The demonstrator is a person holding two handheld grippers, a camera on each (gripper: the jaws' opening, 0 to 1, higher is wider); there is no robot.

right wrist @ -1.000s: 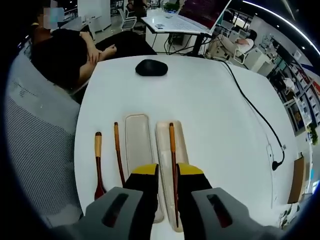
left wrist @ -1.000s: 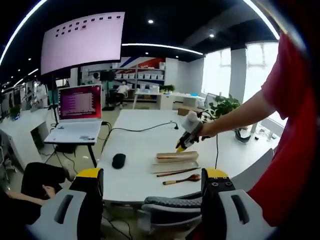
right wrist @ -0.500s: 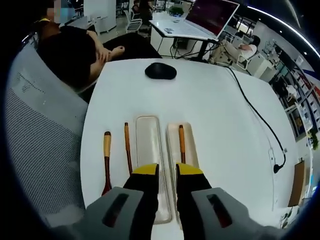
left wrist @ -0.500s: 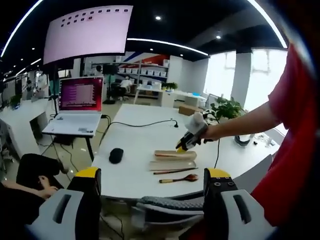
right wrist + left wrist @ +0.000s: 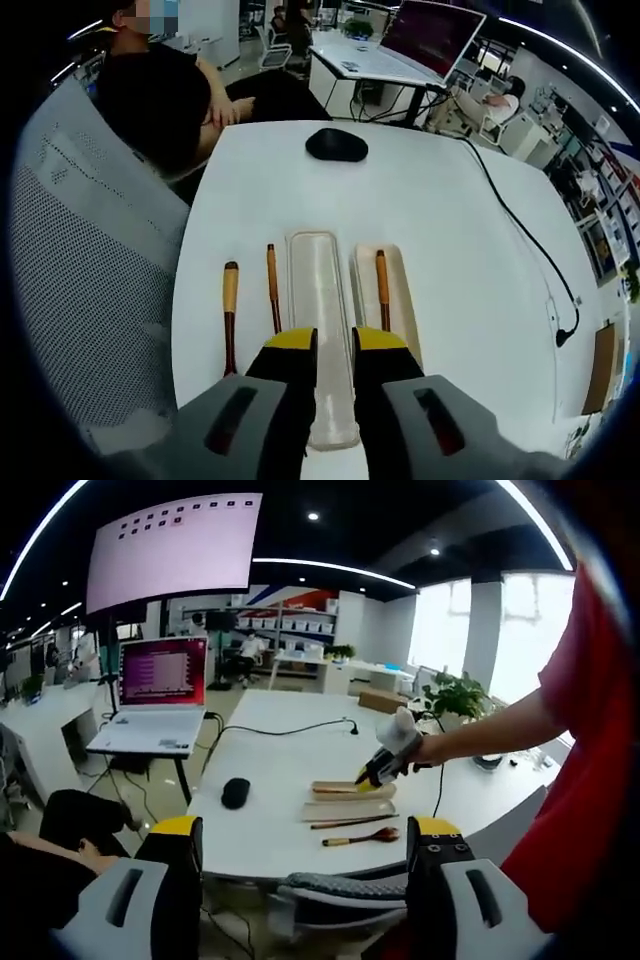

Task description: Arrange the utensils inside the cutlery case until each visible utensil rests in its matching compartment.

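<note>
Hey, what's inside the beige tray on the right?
One brown wooden stick lies lengthwise inside the beige tray. Its near end runs under the right gripper, whose jaws hide it.

Bright ceiling strips and window glare; sharp centre, edges warped

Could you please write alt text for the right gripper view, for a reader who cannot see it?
The right gripper hovers over a white table, its yellow-tipped fingers nearly closed above two long trays: a clear tray and a beige tray holding a wooden stick. A chopstick and spoon lie left of the trays; a black mouse sits beyond.
</note>
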